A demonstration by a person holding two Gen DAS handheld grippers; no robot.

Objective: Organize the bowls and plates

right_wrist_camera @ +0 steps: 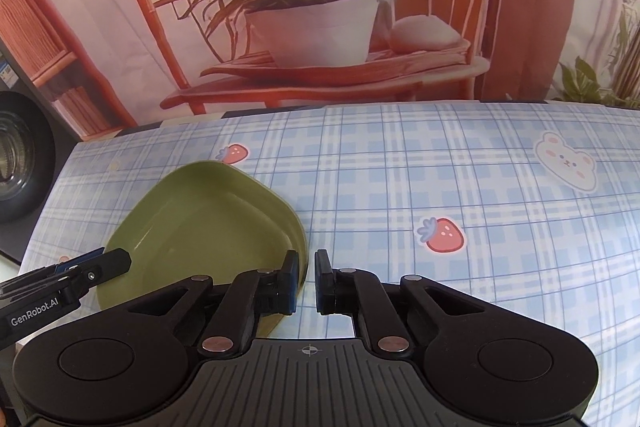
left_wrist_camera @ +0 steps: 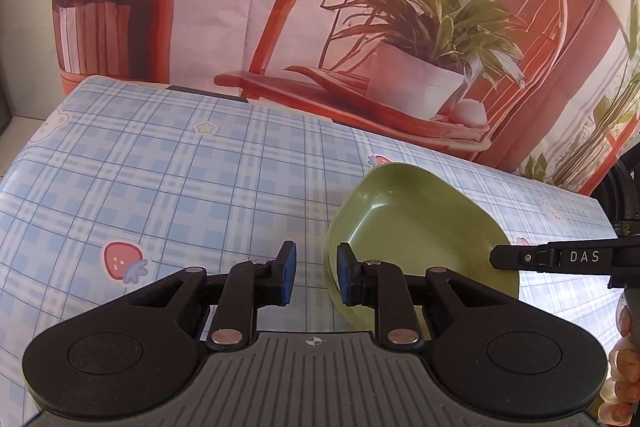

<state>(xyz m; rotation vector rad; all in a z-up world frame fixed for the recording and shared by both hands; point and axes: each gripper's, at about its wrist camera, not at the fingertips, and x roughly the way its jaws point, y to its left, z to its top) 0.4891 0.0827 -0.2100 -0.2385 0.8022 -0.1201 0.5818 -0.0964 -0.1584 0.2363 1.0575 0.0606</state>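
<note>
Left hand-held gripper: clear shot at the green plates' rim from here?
Probably yes. The left hand-held gripper is open with the near rim of the green plates right by its right finger, nothing between. The right hand-held gripper sits at the opposite rim, out of the way.

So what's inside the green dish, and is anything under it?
The green dish looks empty: only its bare glossy inside shows. A second green rim edge peeks out beneath, suggesting a stacked dish. Whatever else lies under it on the plaid tablecloth is covered.

A staged home set — printed backdrop (right_wrist_camera: pixel 312 7), plaid tablecloth (right_wrist_camera: pixel 440 187), washing machine (right_wrist_camera: pixel 20 163).
</note>
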